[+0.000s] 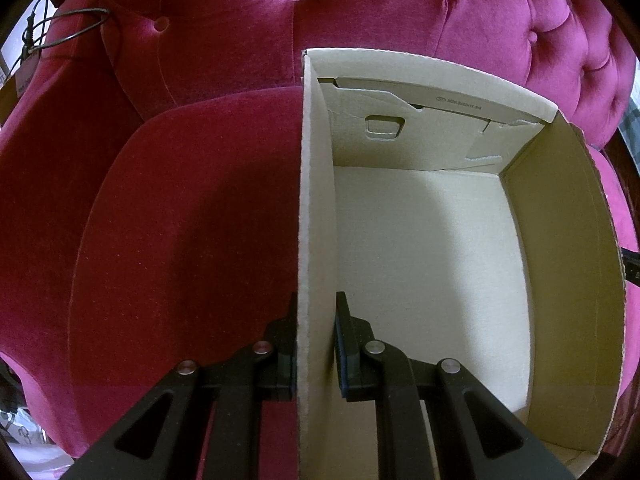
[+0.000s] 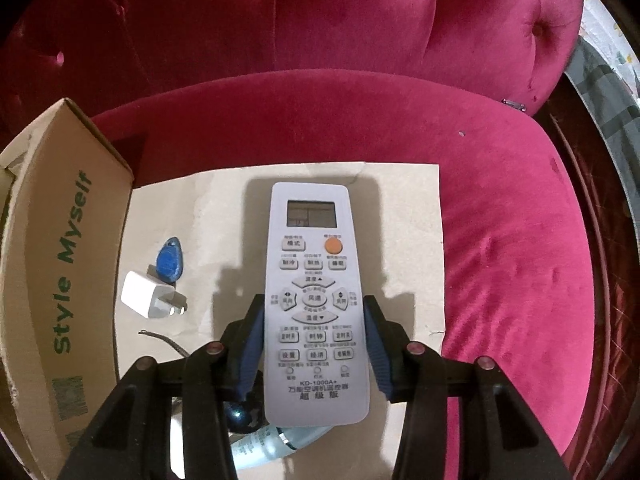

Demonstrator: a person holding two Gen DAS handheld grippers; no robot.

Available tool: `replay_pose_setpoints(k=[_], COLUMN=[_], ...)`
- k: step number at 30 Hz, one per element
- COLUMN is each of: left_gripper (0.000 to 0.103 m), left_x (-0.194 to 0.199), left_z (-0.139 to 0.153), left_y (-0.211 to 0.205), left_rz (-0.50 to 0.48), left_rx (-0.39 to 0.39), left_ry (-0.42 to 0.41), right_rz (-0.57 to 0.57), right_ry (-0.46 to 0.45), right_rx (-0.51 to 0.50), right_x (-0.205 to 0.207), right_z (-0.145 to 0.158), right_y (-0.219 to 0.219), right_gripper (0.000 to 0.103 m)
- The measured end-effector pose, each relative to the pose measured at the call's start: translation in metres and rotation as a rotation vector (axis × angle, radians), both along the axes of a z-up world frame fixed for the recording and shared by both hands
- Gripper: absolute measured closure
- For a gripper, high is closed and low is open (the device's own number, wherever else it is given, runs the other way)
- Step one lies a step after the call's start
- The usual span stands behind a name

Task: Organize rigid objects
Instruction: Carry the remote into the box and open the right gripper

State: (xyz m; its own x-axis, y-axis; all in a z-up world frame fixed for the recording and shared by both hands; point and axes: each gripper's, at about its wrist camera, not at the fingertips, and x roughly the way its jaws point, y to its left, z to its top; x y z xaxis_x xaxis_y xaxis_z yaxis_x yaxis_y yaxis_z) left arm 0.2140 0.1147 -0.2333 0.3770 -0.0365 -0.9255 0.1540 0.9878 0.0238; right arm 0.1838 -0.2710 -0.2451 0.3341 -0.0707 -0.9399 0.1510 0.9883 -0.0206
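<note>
Your right tool (image 2: 314, 344) is clamped on the white remote (image 2: 314, 300), one pad on each long edge, gripping the lower half. The remote's long axis runs straight ahead along the fingers, screen end pointing away from you, and it looks lifted clear of the brown paper sheet (image 2: 400, 240) on the red sofa seat (image 2: 520, 260). The cardboard box (image 2: 72, 260) stands to the left of the remote, so the carry probably goes leftward over its wall. Your left tool (image 1: 316, 344) is pinched shut on the near part of the box's side wall (image 1: 316, 200), one finger outside, one inside, steadying it; the box's inside looks bare. Both tools point steeply downward. A white charger plug (image 2: 150, 294) and a blue key fob (image 2: 170, 260) lie on the paper just beside the box, still waiting.
</note>
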Motion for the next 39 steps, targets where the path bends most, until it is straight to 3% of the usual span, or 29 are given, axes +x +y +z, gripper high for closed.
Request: replay_pose_setpoints(k=[19,28,39], left_gripper=[0.089,0.089,0.089], left_x=[0.0,0.001,0.001], left_z=[0.001,0.001,0.0], left_y=[0.001,0.005,0.008], left_rz=[0.002,0.001,0.004], left_rx=[-0.004,-0.019,-0.03], left_ry=[0.0,0.002,0.003], right_rz=[0.079,0.156,0.271], right_ry=[-0.064,-0.1,-0.131], right_rx=[-0.015,0.002,0.032], right_x=[-0.014,-0.015,-0.006], right_z=[0.072,0.105,0.12], right_y=[0.052,0.098,0.164], right_gripper=[0.053,0.054,0.054])
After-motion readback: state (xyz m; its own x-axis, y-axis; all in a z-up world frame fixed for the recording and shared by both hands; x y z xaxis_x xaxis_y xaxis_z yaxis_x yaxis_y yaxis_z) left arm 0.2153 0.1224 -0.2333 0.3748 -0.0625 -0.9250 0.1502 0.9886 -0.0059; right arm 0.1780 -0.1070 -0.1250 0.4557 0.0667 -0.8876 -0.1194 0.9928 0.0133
